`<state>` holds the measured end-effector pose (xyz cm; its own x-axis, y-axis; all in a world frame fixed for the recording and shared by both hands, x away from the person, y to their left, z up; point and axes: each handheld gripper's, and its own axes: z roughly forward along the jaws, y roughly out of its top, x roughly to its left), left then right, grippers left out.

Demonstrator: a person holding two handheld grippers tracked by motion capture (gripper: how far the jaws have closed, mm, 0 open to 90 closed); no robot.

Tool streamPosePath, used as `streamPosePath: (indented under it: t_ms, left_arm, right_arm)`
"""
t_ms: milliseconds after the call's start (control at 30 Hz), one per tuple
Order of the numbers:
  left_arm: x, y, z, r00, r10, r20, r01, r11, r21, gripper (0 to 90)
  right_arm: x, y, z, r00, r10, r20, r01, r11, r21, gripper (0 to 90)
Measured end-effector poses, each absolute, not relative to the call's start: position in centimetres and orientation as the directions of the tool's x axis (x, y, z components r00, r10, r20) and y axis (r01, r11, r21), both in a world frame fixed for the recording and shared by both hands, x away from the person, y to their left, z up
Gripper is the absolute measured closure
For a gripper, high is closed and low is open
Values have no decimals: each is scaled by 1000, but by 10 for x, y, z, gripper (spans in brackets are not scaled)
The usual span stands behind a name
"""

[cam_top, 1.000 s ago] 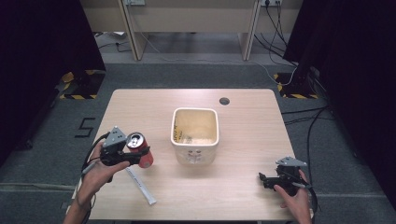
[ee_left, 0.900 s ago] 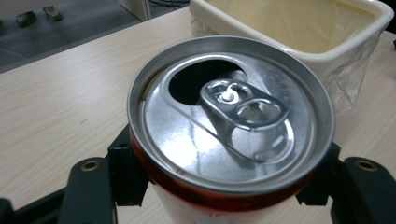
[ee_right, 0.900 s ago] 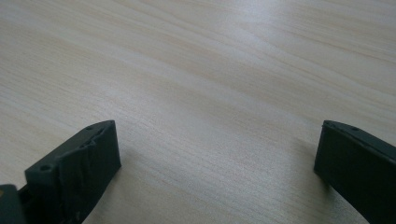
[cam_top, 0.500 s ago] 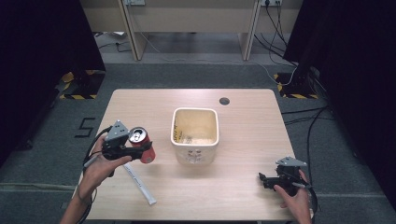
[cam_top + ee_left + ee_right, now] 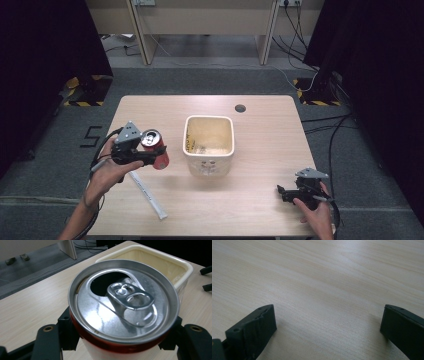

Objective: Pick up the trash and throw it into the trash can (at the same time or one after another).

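Item: one opened red aluminium drink can with a silver top (image 5: 153,148), clamped at its sides between the black jaws of my left gripper (image 5: 150,157), held above the pale wooden table (image 5: 260,210), just beside the cream square plastic bin (image 5: 209,145) and not yet over it. Item: my right gripper (image 5: 281,192), jaws spread wide with nothing between them, resting low at the table's near right corner. Item: one white flat strip (image 5: 146,192), lying on the table below the can. Risks, as I judge them: the smooth round wall may slip in my grip; tilting could spill leftover drink through the open mouth; releasing early would strike the bin's rim.
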<state>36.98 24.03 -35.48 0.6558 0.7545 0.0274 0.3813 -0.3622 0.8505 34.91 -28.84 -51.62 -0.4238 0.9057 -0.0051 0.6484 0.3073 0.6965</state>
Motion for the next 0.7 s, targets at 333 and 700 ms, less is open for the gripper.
streamPosePath:
  t_ms: [333, 700]
  left_arm:
    - [373, 238, -347, 659, 751, 26, 379, -362, 852, 336]
    - [375, 234, -335, 672, 740, 28, 368, -367, 854, 337]
  right_arm:
    - [349, -288, -516, -426, 905, -5, 647, 309, 697, 2]
    - [349, -288, -516, -426, 905, -5, 646, 308, 699, 3]
